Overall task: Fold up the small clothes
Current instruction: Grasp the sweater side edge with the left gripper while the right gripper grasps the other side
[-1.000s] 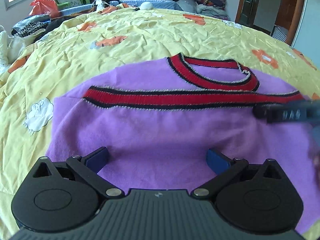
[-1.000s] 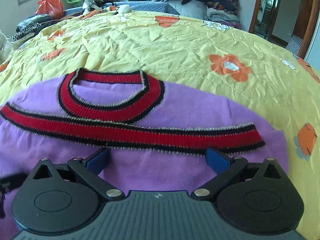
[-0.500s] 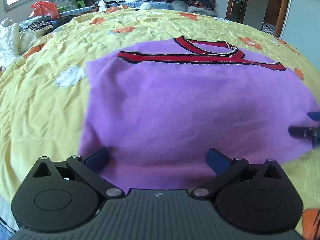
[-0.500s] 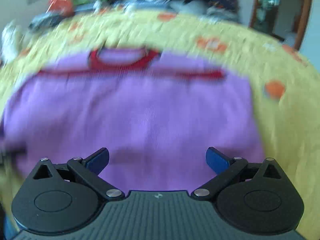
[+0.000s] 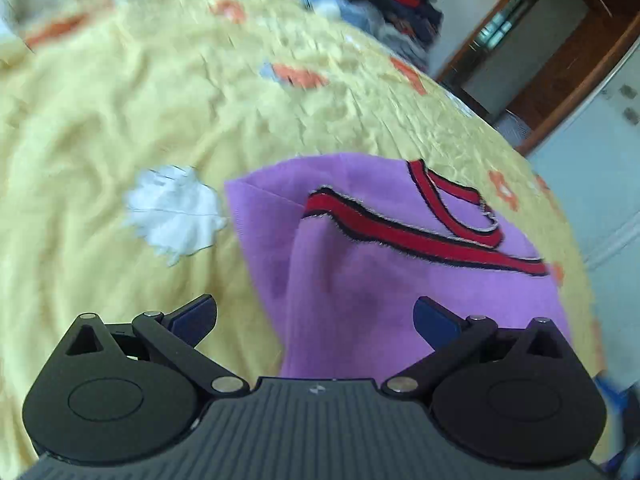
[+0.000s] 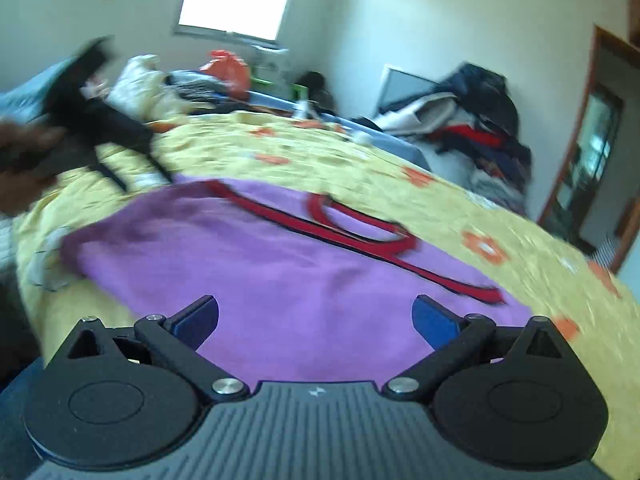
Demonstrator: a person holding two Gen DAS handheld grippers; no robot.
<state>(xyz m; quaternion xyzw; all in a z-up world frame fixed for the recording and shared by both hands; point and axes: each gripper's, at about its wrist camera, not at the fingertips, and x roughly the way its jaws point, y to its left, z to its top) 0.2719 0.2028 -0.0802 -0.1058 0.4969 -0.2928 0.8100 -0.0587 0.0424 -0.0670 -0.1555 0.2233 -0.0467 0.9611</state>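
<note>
Bedspread (image 5: 120, 120), yellow with orange flowers, lies bare on every side of the purple sweater (image 5: 400, 280), widest beyond its collar and off its left edge. The sweater lies on the bed, its left side folded inward, a red black-edged band (image 5: 400, 232) crossing below the red neckline. Left gripper (image 5: 316, 316) and right gripper (image 6: 316, 316) hover over its near hem, fingers spread wide, holding nothing. Both views are blurred
</note>
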